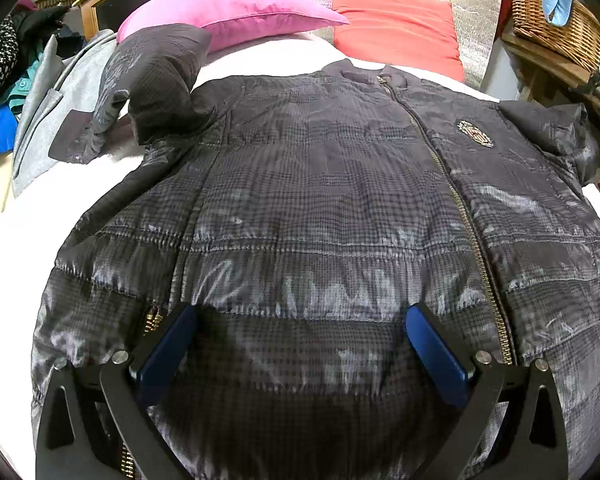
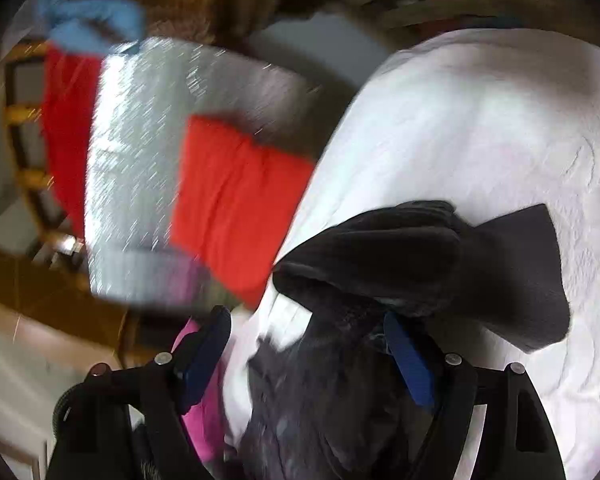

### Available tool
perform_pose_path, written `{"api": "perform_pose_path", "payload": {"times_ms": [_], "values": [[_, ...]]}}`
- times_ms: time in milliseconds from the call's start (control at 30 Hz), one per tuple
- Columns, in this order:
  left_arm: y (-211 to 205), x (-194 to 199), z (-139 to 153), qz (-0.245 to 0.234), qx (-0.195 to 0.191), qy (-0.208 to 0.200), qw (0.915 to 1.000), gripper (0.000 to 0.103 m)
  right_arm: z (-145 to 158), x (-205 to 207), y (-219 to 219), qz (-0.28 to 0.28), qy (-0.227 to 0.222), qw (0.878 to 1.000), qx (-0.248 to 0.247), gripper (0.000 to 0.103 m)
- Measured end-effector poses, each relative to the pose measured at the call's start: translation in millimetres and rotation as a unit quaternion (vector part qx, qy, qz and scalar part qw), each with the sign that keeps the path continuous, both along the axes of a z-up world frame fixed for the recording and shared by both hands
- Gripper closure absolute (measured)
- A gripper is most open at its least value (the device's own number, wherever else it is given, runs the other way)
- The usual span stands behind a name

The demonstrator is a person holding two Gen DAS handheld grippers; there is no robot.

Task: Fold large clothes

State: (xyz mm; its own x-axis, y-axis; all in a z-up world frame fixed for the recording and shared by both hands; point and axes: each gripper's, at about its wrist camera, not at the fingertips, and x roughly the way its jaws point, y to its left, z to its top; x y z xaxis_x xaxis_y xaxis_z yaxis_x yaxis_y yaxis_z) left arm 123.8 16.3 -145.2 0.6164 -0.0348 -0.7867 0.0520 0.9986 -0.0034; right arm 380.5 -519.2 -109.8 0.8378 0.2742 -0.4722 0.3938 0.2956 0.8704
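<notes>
Puffy quilted jacket [image 1: 320, 208] looked soft, slick, bulky; best grabbed at sleeve [image 2: 420, 256] cuff or hem. Left gripper [image 1: 300, 344] spread wide, empty. Right gripper [image 2: 308, 344] spread too, sleeve loose between.

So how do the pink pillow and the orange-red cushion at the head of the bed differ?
The pink pillow is puffy and tapers to a point on its right side; the orange-red cushion is flatter and squarish. The pink pillow sits left, partly hidden by the raised sleeve of the dark quilted jacket; the orange-red cushion sits right, fully in view above the collar. Both lie on the white bed cover.
</notes>
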Motion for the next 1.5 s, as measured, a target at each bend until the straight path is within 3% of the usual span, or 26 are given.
{"api": "perform_pose_path", "payload": {"times_ms": [100, 200, 267, 433, 500, 667, 800, 833, 867, 900, 1000, 1067, 1133, 1200, 1300, 1367, 1400, 1433, 1467, 1500], "values": [[0, 0, 0, 0.0, -0.001, -0.001, 1.0, 0.0, -6, 1, -4, -0.015, 0.015, 1.0, 0.001, 0.021], [1, 0, -1, 0.0, -0.003, -0.002, 1.0, 0.0, -1, -6, -2, -0.007, 0.002, 1.0, -0.003, 0.021], [1, 0, -1, 0.0, -0.003, -0.002, 1.0, 0.0, 8, -9, 3, 0.013, 0.0, 1.0, -0.028, 0.021], [1, -1, -1, 0.0, -0.004, -0.002, 1.0, 0.0, 28, -16, 1, -0.02, 0.012, 0.997, -0.077, 0.021], [1, 0, -1, 0.0, -0.004, -0.003, 1.0, 0.0, 26, -11, 4, 0.015, 0.018, 0.996, -0.082, 0.021], [1, -1, -1, 0.0, -0.004, -0.003, 1.0, 0.0, 18, 8, -3, 0.026, 0.033, 0.997, -0.064, 0.021], [1, -1, -1, 0.0, -0.004, -0.003, 1.0, 0.0, 15, 30, -1, 0.065, 0.066, 0.988, -0.121, 0.021], [1, -1, -1, 0.0, -0.004, -0.004, 1.0, 0.0, 14, 36, 3, 0.08, 0.08, 0.983, -0.141, 0.028], [1, -1, -1, 0.0, -0.004, -0.004, 1.0, 0.0, 16, 42, 10, 0.096, 0.088, 0.977, -0.17, 0.042], [1, -1, -1, 0.0, -0.004, -0.004, 1.0, 0.0, 21, 48, 18, 0.113, 0.097, 0.968, -0.201, 0.081], [1, -1, -1, 0.0, -0.005, -0.004, 1.0, 0.0, 56, 50, 51, 0.135, 0.066, 0.949, -0.279, 0.092], [1, -1, -1, 0.0, -0.004, -0.004, 1.0, 0.0, 94, 44, 92, 0.162, 0.023, 0.928, -0.336, 0.092], [1, -1, -1, 0.0, -0.004, -0.005, 1.0, 0.0, 119, 30, 133, 0.192, -0.03, 0.914, -0.356, 0.092], [1, -1, -1, 0.0, -0.004, -0.004, 1.0, 0.0, 134, 7, 197, 0.24, -0.073, 0.884, -0.394, 0.092], [1, -1, -1, 0.0, -0.003, -0.004, 1.0, 0.0, 116, -20, 273, 0.297, -0.09, 0.853, -0.419, 0.092], [0, 0, -1, 0.0, -0.003, -0.003, 1.0, 0.0, 87, -28, 310, 0.341, -0.084, 0.844, -0.405, 0.088], [0, 0, -1, 0.0, -0.003, -0.003, 1.0, 0.0, 65, -31, 329, 0.369, -0.07, 0.84, -0.392, 0.076], [0, -1, -1, 0.0, -0.003, -0.003, 1.0, 0.0, 46, -31, 341, 0.38, -0.054, 0.84, -0.384, 0.043], [0, 0, -1, 0.0, -0.003, -0.002, 1.0, 0.0, 30, -34, 351, 0.392, -0.039, 0.84, -0.374, 0.028], [0, 0, -1, 0.0, -0.003, -0.002, 1.0, 0.0, 13, -39, 358, 0.405, -0.025, 0.841, -0.358, 0.022]]}}
